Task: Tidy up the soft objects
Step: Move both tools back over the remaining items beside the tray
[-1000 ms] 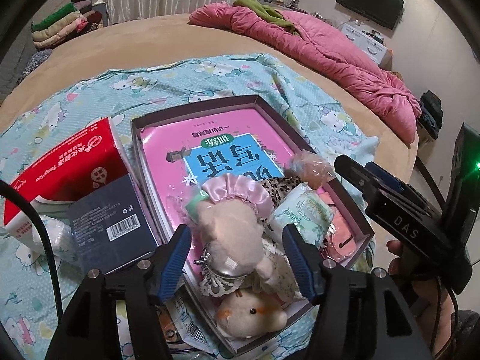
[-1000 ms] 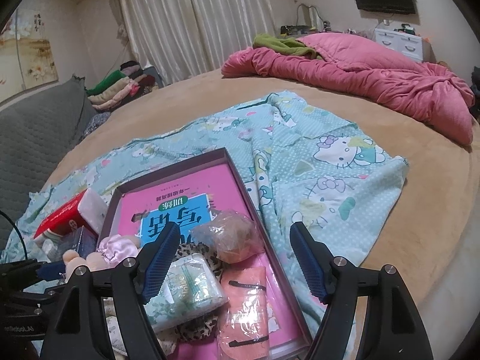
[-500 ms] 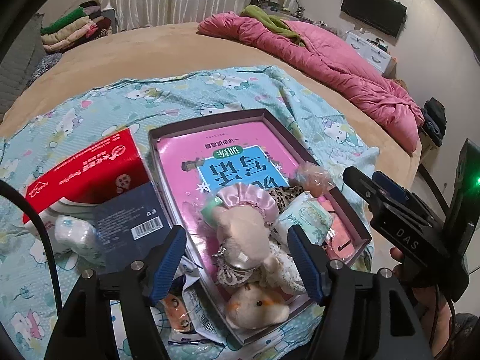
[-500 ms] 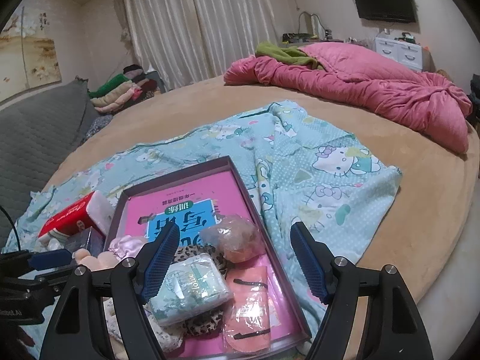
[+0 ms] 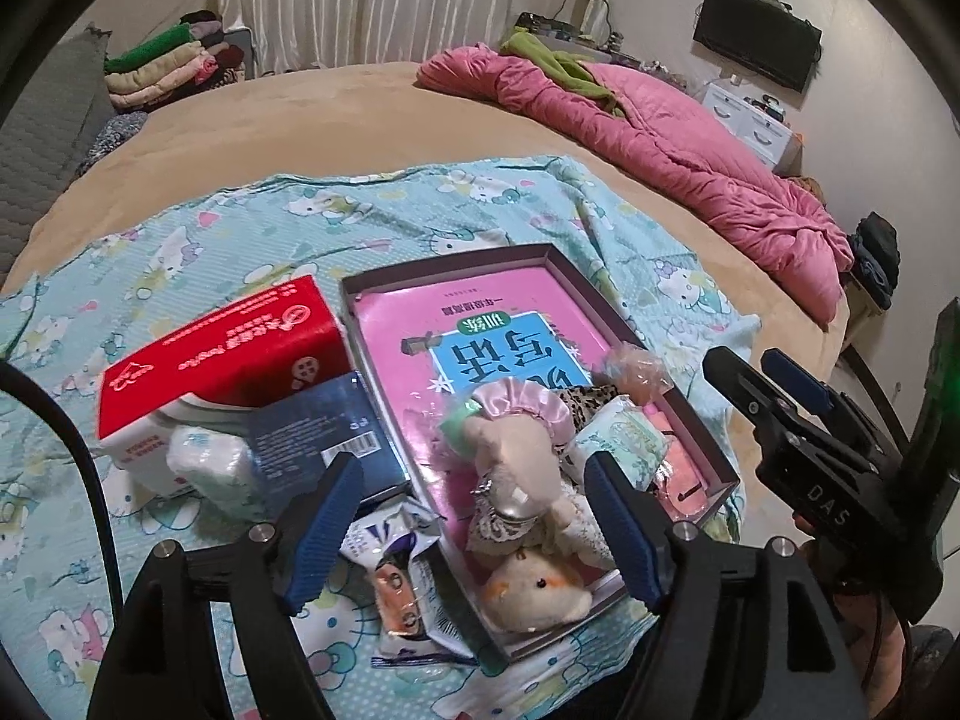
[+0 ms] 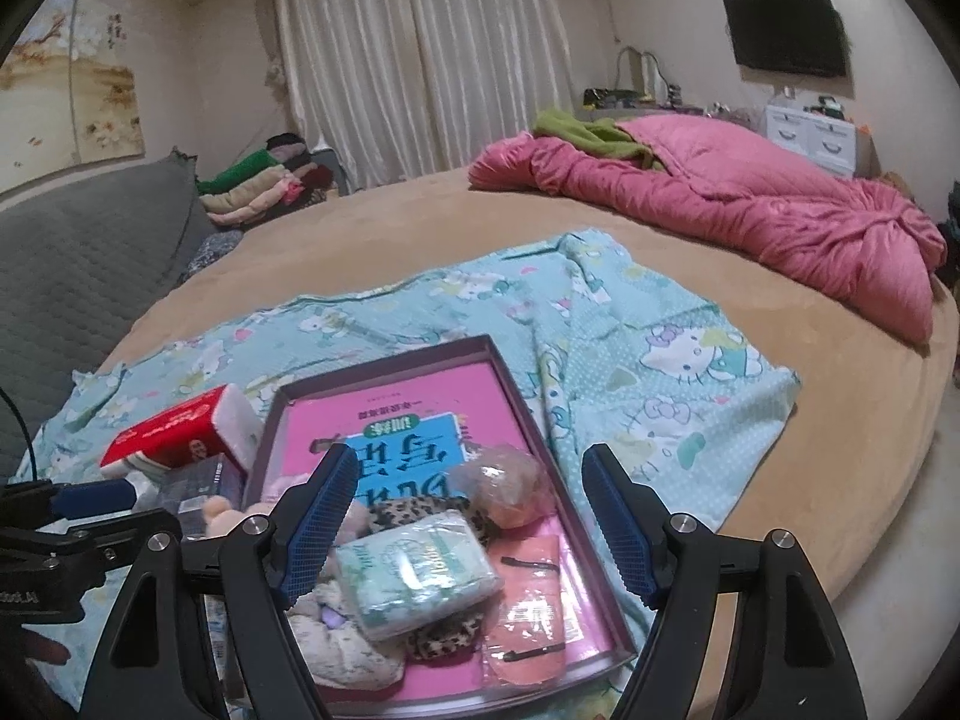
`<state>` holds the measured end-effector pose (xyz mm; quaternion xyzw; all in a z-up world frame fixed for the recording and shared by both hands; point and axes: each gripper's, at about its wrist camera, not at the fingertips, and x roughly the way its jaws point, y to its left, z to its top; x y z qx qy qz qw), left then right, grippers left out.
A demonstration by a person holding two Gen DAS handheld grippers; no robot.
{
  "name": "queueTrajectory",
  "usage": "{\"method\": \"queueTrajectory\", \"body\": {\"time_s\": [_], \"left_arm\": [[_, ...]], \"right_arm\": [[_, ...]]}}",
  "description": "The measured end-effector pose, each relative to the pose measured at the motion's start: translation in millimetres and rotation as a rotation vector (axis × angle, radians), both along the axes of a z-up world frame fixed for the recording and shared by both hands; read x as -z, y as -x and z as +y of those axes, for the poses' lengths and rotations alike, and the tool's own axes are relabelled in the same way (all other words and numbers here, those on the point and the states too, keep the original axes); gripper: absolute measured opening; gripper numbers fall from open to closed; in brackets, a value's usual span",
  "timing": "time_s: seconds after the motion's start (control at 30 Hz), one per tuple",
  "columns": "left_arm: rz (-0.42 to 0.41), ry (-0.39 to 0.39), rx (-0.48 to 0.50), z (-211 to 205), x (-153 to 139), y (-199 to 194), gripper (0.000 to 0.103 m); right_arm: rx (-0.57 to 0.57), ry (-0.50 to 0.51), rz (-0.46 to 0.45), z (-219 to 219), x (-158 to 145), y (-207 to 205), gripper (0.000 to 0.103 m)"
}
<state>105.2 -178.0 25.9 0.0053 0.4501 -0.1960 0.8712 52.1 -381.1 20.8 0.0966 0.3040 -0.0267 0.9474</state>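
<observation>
Fingers of both grippers, left [image 5: 474, 525] and right [image 6: 468, 519], wide and empty above tray [image 5: 606, 300].

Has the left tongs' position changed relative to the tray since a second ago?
Yes. The left tongs have pulled up and back from the tray, their jaws just opening wider, nothing between them.
</observation>
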Motion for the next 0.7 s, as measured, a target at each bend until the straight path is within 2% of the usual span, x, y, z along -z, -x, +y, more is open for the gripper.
{"method": "queueTrajectory", "body": {"time_s": [0.7], "left_arm": [[-0.058, -0.021, -0.047, 39.4, -27.7, 21.4, 0.081]], "right_arm": [[-0.13, 0.078, -0.053, 65.4, -38.9, 21.6, 0.079]]}}
